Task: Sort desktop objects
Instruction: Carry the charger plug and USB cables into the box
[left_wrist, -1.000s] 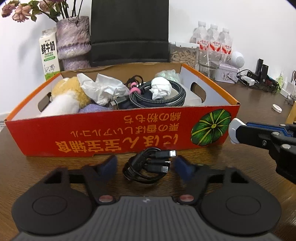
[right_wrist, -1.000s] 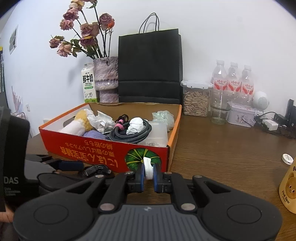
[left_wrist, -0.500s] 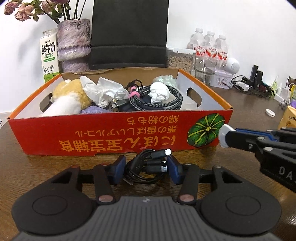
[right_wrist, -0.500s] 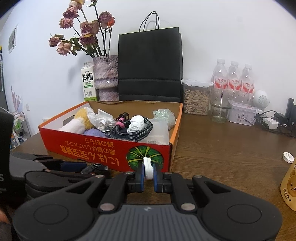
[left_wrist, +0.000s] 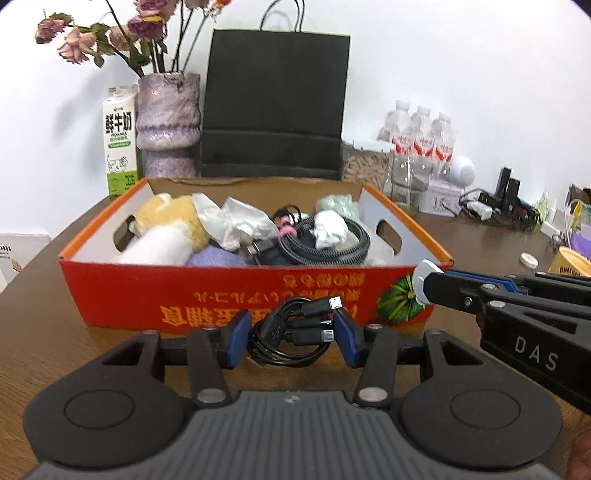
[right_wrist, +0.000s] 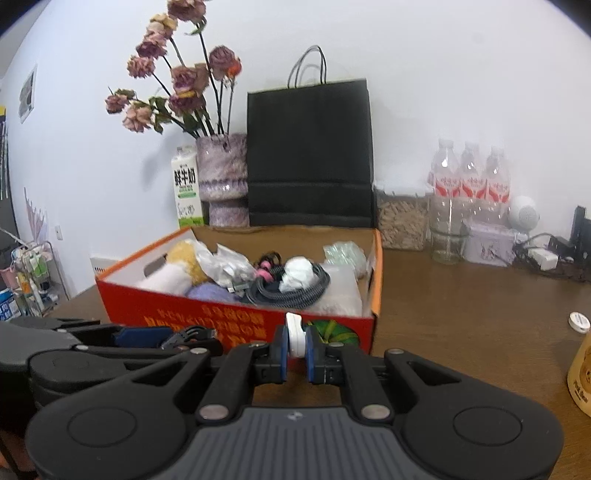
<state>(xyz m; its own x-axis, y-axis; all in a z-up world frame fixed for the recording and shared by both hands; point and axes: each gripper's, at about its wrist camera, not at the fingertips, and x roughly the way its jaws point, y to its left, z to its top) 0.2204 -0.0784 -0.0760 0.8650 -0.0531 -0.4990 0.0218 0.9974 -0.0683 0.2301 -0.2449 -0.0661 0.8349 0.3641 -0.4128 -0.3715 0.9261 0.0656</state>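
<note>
My left gripper is shut on a coiled black USB cable, held just above the wooden table in front of the red cardboard box. The box holds a plush toy, crumpled tissues and a grey braided cable. My right gripper is shut on a small white object, level with the box's front right corner. In the left wrist view that white object pokes out of the right gripper beside the pumpkin print. The left gripper shows at the lower left of the right wrist view.
Behind the box stand a black paper bag, a purple vase of dried flowers and a milk carton. To the right are water bottles, a jar, chargers, a white lid and a yellow cup.
The left jaws closed onto the black cable and lifted it off the table. Both grippers rose a little, so more of the box's inside shows.
</note>
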